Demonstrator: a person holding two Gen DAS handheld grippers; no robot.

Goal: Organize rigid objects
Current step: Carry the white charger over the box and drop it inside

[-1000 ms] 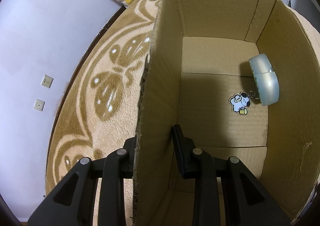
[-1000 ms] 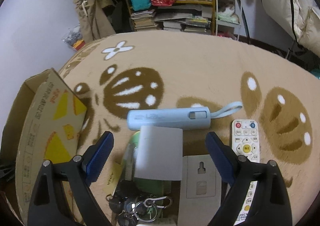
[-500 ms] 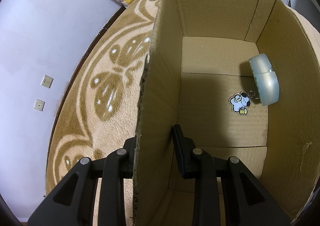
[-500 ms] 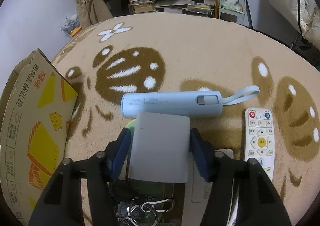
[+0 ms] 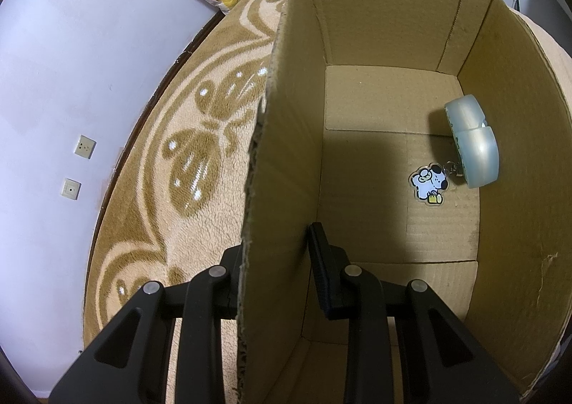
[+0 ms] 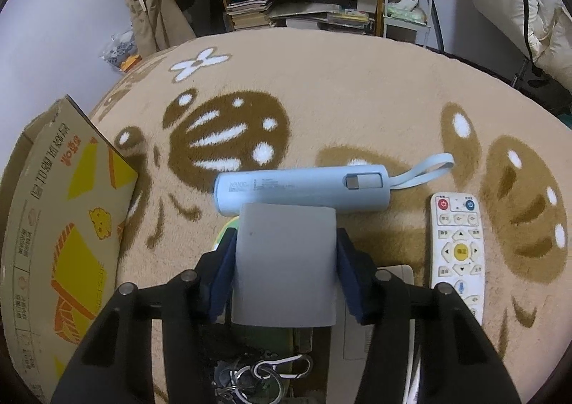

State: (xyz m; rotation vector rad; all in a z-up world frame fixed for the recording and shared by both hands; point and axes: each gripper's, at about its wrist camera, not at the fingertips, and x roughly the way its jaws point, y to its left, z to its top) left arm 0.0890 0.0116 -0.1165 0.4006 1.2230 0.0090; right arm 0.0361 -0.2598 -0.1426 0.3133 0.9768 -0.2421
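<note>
Left wrist view only: the cardboard box (image 5: 375, 89) seen from above, corrugated brown walls with a ragged left edge; the left gripper (image 5: 275, 261) is clamped on that near-left wall, one black finger outside, one inside. On the box floor at the right lie a rounded translucent pale-green case (image 5: 473, 143) and, just beside it, a flat cartoon-dog keychain (image 5: 429, 184). Right wrist view only: the right gripper (image 6: 286, 261), jaws having just been closing, now presses its blue pads against both sides of a smooth grey rectangular block (image 6: 286, 264). Just beyond it on the plush tan-and-brown rug (image 6: 339, 89) lies a pale blue cylindrical power bank (image 6: 302, 191) with a loop strap; a white remote control (image 6: 459, 250) lies at the right. Metal key rings (image 6: 264, 373) sit below the block. The box's printed outer face shows at the left.
</note>
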